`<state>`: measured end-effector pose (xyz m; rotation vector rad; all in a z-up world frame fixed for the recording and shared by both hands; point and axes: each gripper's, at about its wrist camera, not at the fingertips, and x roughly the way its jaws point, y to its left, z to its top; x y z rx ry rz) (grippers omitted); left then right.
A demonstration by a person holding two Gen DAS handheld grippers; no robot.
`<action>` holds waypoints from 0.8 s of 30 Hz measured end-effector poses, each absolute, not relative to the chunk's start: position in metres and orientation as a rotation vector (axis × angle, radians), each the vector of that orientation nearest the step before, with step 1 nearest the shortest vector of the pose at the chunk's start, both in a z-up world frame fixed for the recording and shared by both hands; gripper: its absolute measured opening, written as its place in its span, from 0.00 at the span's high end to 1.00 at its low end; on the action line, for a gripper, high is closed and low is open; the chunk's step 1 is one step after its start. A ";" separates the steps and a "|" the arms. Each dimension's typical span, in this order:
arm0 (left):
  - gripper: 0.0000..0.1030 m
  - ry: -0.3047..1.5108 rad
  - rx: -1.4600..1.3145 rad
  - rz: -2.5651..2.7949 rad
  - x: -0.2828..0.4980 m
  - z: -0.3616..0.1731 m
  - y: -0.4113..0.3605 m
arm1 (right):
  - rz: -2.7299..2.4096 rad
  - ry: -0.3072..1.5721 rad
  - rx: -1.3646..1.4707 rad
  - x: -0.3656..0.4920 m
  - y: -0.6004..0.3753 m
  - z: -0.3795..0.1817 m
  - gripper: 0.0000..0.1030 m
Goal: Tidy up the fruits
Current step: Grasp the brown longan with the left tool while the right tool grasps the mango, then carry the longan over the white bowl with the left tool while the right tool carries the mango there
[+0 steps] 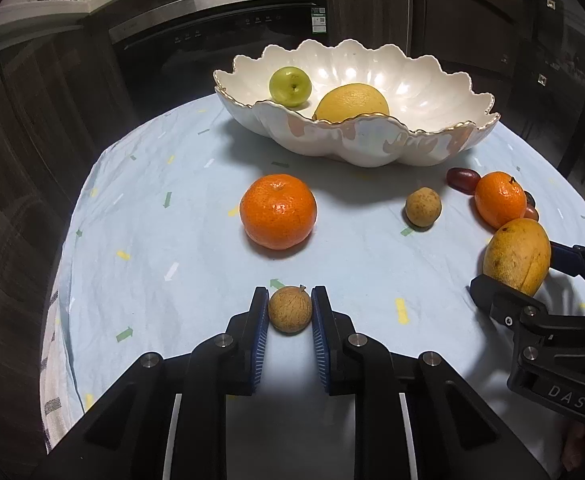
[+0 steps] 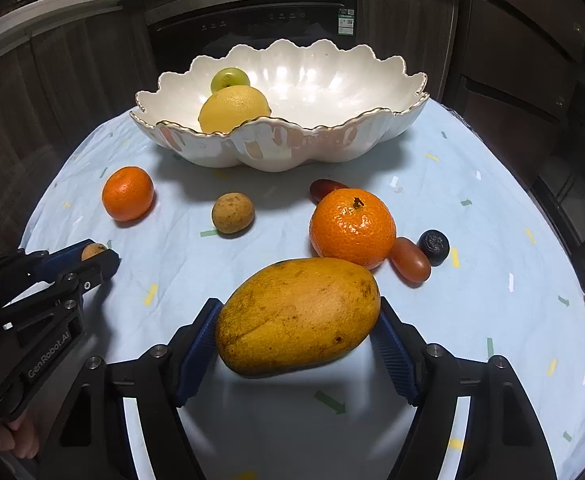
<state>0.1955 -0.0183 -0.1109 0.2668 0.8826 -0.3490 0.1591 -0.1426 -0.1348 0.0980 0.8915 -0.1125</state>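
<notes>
Your left gripper point(image 1: 290, 309) is clamping the longan point(image 1: 290, 310); your right gripper point(image 2: 298, 320) is hiding the mango's point(image 2: 296, 316) ends, jaws pressing it.

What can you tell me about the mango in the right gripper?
The mango is a large oval fruit, yellow-orange with brown speckles and a few dark scuffs; its skin looks smooth and matte. It lies on its side on the pale blue tablecloth, long axis across the right gripper, whose blue ribbed pads sit against its two ends. Its far end appears to touch the tangerine behind it. The left wrist view shows no damage on its other side.
</notes>
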 end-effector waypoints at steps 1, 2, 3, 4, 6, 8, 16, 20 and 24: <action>0.78 0.882 0.269 -0.348 0.195 -0.111 -0.018 | -0.112 0.891 0.098 0.159 -0.143 -0.135 0.28; 0.78 0.882 0.270 -0.347 0.195 -0.110 -0.018 | -0.110 0.892 0.099 0.159 -0.143 -0.134 0.29; 0.78 0.883 0.270 -0.345 0.194 -0.110 -0.018 | -0.109 0.891 0.101 0.159 -0.143 -0.134 0.29; 0.78 0.884 0.267 -0.343 0.194 -0.110 -0.017 | -0.108 0.891 0.102 0.159 -0.143 -0.134 0.29; 0.79 0.887 0.264 -0.341 0.193 -0.109 -0.016 | -0.106 0.889 0.107 0.159 -0.144 -0.134 0.29; 0.79 0.886 0.264 -0.340 0.192 -0.108 -0.016 | -0.102 0.888 0.112 0.158 -0.144 -0.134 0.29; 0.79 0.874 0.260 -0.336 0.189 -0.100 -0.017 | -0.090 0.872 0.122 0.155 -0.146 -0.127 0.30; 0.79 0.862 0.259 -0.340 0.186 -0.093 -0.020 | -0.085 0.864 0.124 0.154 -0.148 -0.122 0.30; 0.79 0.853 0.258 -0.341 0.184 -0.086 -0.022 | -0.083 0.852 0.124 0.151 -0.150 -0.116 0.30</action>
